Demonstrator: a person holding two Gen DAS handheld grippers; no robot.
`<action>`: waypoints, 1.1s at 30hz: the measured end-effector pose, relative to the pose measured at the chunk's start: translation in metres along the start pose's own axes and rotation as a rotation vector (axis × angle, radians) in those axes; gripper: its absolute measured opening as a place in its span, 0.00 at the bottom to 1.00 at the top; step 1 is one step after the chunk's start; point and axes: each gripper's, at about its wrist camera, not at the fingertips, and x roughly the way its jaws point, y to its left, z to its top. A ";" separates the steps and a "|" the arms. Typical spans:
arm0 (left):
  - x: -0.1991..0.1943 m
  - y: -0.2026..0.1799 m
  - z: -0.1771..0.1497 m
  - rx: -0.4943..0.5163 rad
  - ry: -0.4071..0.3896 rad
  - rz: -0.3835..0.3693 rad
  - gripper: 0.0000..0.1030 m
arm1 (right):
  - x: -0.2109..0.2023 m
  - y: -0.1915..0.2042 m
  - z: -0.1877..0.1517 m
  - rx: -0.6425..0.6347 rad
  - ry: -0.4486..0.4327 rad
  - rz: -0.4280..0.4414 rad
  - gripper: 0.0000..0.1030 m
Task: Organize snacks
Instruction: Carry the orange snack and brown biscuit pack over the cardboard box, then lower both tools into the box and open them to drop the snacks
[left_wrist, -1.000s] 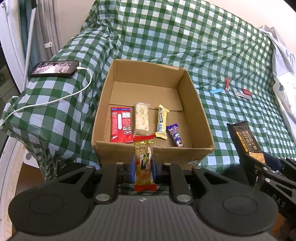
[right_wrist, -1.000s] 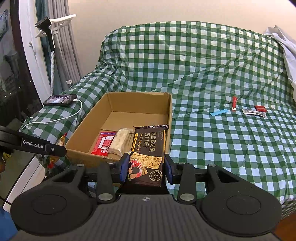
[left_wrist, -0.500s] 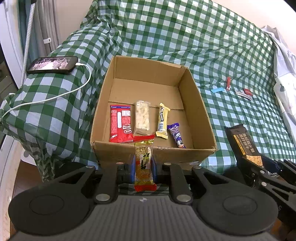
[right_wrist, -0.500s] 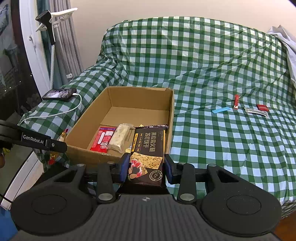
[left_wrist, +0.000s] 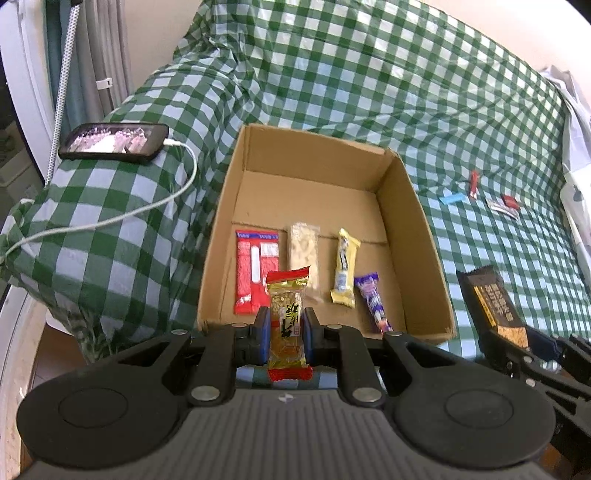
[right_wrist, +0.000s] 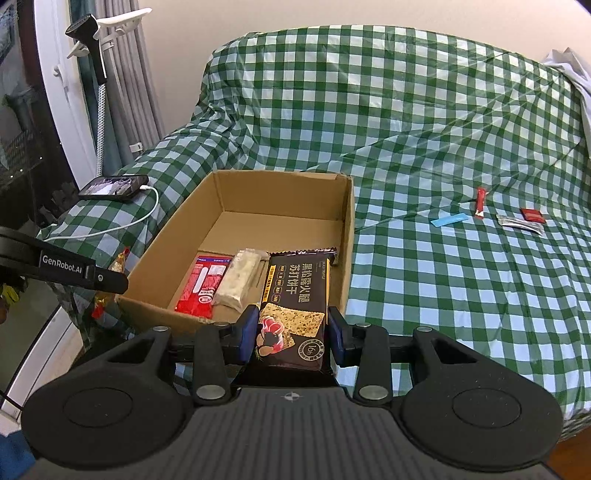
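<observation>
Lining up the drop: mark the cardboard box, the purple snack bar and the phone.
cardboard box (left_wrist: 410, 236): left wrist view, right inner wall.
purple snack bar (left_wrist: 373, 303): left wrist view, wrapper middle.
phone (left_wrist: 112, 142): left wrist view, screen centre.

An open cardboard box (left_wrist: 413, 236) sits on the green-checked cover; on its floor, side by side near the front wall, lie a red packet (left_wrist: 255, 269), a pale clear-wrapped bar (left_wrist: 303, 247), a yellow bar (left_wrist: 345, 273) and a purple bar (left_wrist: 375, 306), each lengthwise. A gold snack with red ends (left_wrist: 287, 321) stands upright, pinched in the left tongs (left_wrist: 286, 332) at the box's near edge; a black cracker pack (right_wrist: 295, 314) is clamped in the right tongs (right_wrist: 291, 332) above the box's near right corner. Well apart on the cover to the right lie a blue strip (right_wrist: 448, 220), a red stick (right_wrist: 480, 197), a silver sachet (right_wrist: 519, 224) and a small red packet (right_wrist: 532, 215).
</observation>
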 end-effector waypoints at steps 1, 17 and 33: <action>0.002 0.001 0.004 -0.004 -0.002 0.000 0.18 | 0.003 0.001 0.003 0.002 0.001 0.001 0.40; 0.064 0.000 0.083 -0.029 -0.021 0.006 0.18 | 0.076 0.008 0.055 -0.016 0.010 0.027 0.40; 0.155 -0.003 0.113 -0.011 0.066 0.033 0.19 | 0.163 0.011 0.074 -0.025 0.083 0.036 0.40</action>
